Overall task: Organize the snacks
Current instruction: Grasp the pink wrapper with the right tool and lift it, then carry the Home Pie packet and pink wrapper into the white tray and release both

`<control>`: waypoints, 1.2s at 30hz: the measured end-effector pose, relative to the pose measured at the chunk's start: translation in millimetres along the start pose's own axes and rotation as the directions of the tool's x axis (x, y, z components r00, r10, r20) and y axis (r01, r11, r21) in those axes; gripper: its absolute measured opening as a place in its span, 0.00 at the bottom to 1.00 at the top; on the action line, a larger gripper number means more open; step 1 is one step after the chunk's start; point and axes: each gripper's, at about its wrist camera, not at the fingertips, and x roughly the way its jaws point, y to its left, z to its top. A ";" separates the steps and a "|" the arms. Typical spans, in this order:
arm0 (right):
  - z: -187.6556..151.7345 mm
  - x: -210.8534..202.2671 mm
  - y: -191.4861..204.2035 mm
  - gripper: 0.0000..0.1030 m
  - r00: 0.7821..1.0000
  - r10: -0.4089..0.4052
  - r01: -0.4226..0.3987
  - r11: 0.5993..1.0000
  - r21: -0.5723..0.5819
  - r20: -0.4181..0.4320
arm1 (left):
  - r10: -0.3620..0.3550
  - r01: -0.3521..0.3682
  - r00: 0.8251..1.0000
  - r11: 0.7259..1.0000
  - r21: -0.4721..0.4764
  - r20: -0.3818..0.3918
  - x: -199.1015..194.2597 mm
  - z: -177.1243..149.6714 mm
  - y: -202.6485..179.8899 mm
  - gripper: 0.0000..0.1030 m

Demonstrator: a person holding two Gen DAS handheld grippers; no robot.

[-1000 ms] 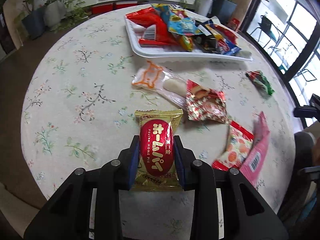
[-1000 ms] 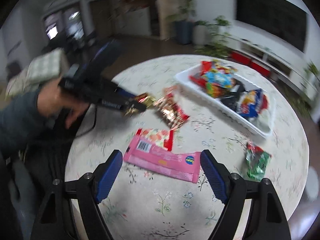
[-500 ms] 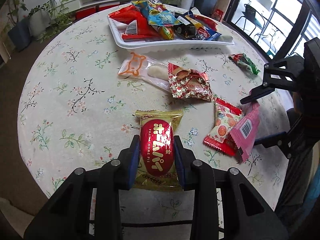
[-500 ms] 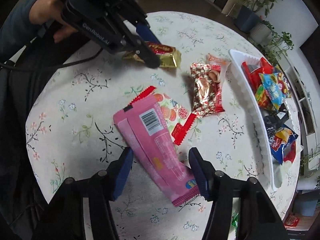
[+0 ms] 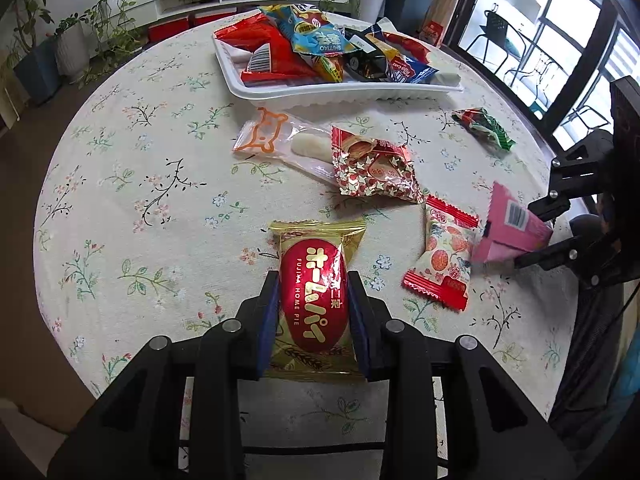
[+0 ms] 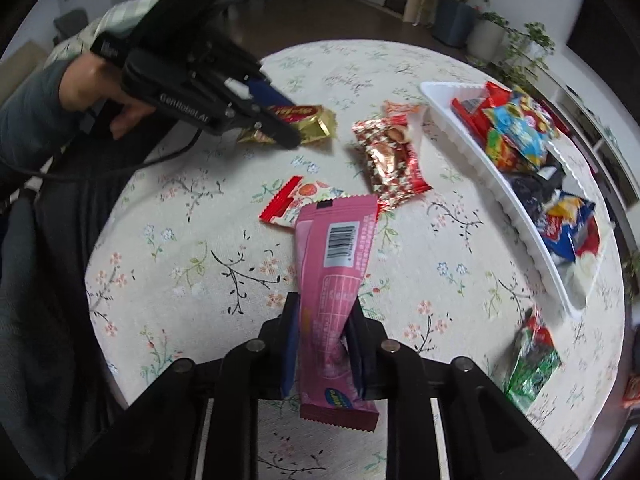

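Observation:
My left gripper (image 5: 313,285) is shut on a gold and red pie packet (image 5: 314,292), held over the near part of the round table; it also shows in the right wrist view (image 6: 304,122). My right gripper (image 6: 322,312) is shut on a long pink snack packet (image 6: 336,276), lifted off the cloth; it shows at the right in the left wrist view (image 5: 512,228). A white tray (image 5: 340,92) holding several snack bags stands at the far side, and it shows in the right wrist view (image 6: 500,184).
Loose on the floral cloth: a red and white fruit packet (image 5: 446,252), a red star-print packet (image 5: 372,168), a clear packet with an orange cat outline (image 5: 276,142), a green and red packet (image 5: 484,126). The table edge curves close on the right.
My right gripper closed on the pink packet and lifted it off the cloth. My left gripper still holds the pie packet and has come a little closer to the tray.

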 end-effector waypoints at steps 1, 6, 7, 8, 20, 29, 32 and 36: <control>-4.0 -6.0 -2.2 0.22 1.000 0.005 -0.005 1.000 0.028 0.023 | -0.003 0.003 1.000 1.000 -0.002 0.002 -0.5 -0.3 0.1 0.29; -18.9 -29.0 -5.7 0.21 0.990 -0.004 -0.020 0.986 0.165 0.141 | -0.023 0.023 0.999 0.999 -0.022 0.027 -7.9 -2.7 0.6 0.28; -19.6 -33.0 -4.9 0.21 0.986 -0.008 -0.023 0.981 0.191 0.164 | -0.030 0.031 0.999 0.999 -0.030 0.034 -10.6 -3.0 1.6 0.28; -16.4 -33.2 -5.9 0.21 0.982 -0.013 -0.029 0.975 0.219 0.187 | -0.034 0.036 0.999 0.999 -0.034 0.041 -13.4 -3.4 2.2 0.28; -36.1 -82.0 -43.4 0.21 0.893 -0.106 -0.155 0.841 0.518 0.438 | -0.131 0.144 0.976 0.987 -0.069 0.173 -60.6 22.6 2.0 0.28; -30.4 -111.4 -87.9 0.21 0.857 -0.248 -0.125 0.750 0.649 0.452 | -0.151 0.171 0.955 0.984 -0.056 0.253 -77.4 90.3 1.8 0.28; -20.0 -120.6 -100.9 0.21 0.851 -0.282 -0.108 0.732 0.673 0.443 | -0.148 0.177 0.947 0.981 -0.079 0.284 -79.5 119.5 10.9 0.28; 3.0 -128.2 -127.6 0.21 0.846 -0.309 -0.102 0.706 0.701 0.434 | -0.118 0.159 0.946 0.980 -0.115 0.303 -74.9 158.1 22.0 0.28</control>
